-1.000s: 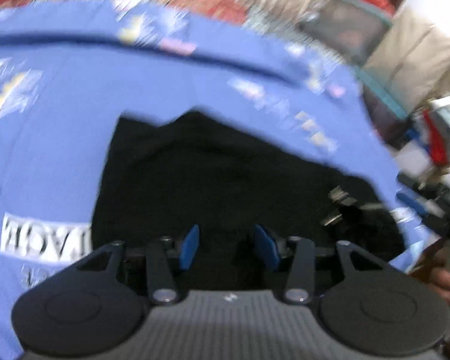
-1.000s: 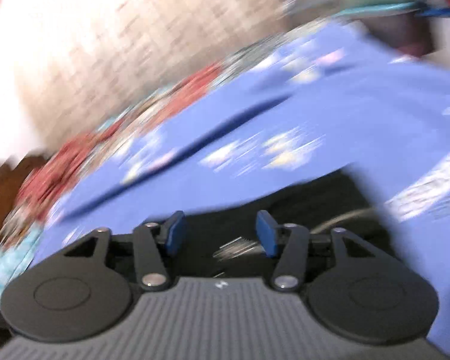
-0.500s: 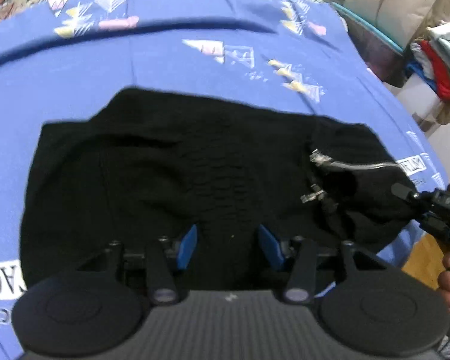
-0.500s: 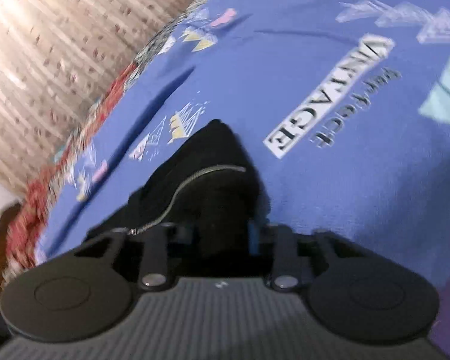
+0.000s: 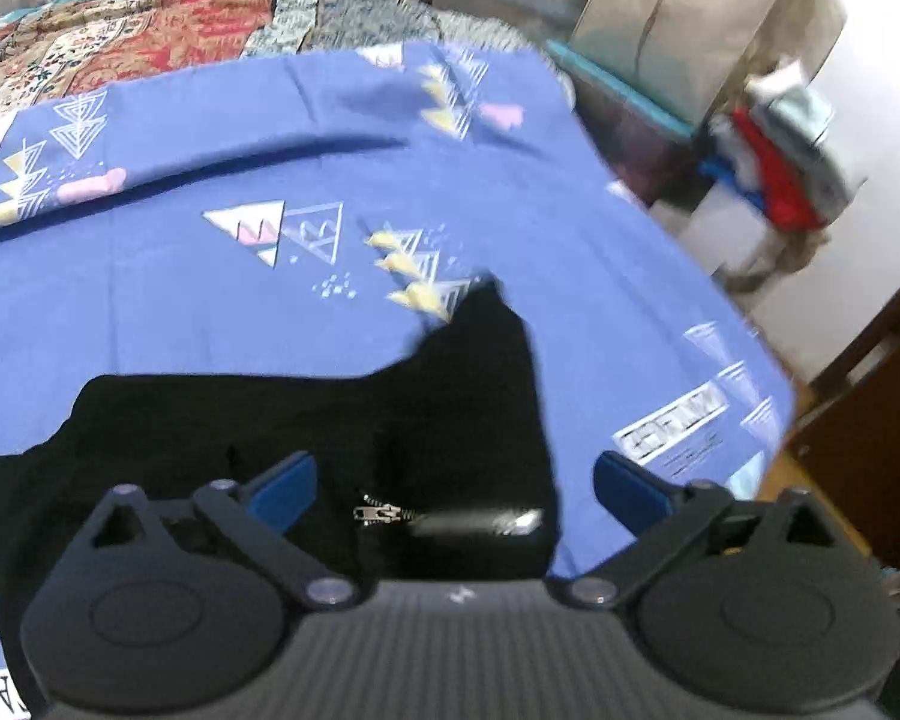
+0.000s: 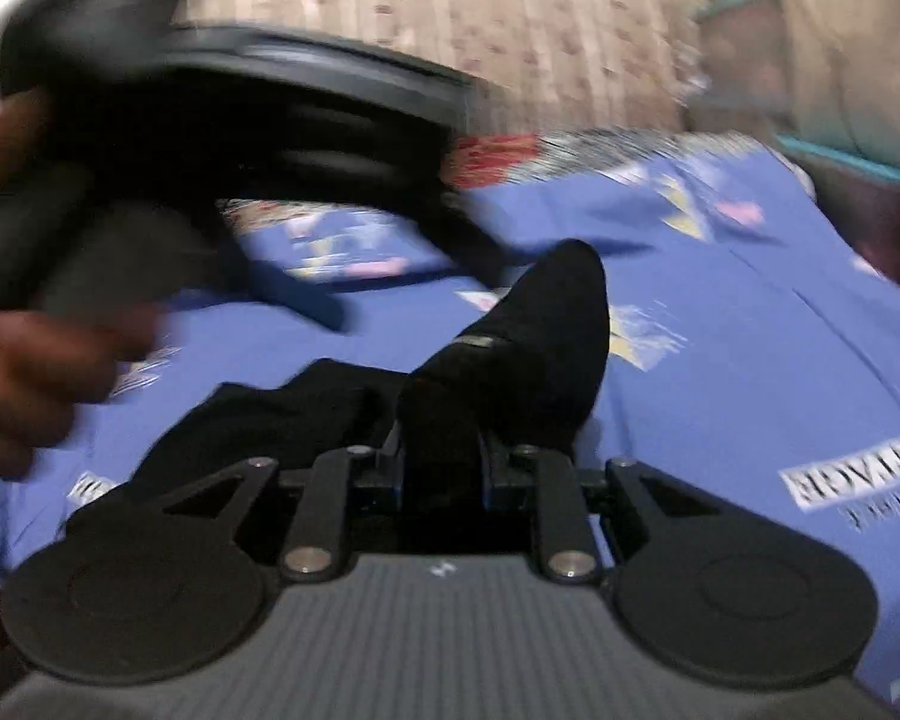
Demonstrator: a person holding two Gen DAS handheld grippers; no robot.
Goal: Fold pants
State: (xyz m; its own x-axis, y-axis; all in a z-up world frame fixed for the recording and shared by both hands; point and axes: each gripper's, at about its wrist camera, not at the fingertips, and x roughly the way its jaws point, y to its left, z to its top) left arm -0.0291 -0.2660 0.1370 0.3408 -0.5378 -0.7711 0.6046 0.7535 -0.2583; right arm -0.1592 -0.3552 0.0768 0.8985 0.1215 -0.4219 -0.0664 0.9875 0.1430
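The right claw is sitting nearest to the cloth: its fingers are clenched on a bunched edge of the black pants, and the fabric is rising out of the jaws in a dark peak, forward and a little to the right. The left claw is released, its blue pads spread wide, and it is hovering over the zipper without holding anything. The pants are lying on the blue printed sheet of the bed, mostly flat to the left, with their long side running left to right below the left claw, and one corner is lifting up on the right. I judge that the coming fold depends on this raised corner, so the right hand is the nearer one to carry it across toward the flat left part. Farther back, a patterned quilt is showing.
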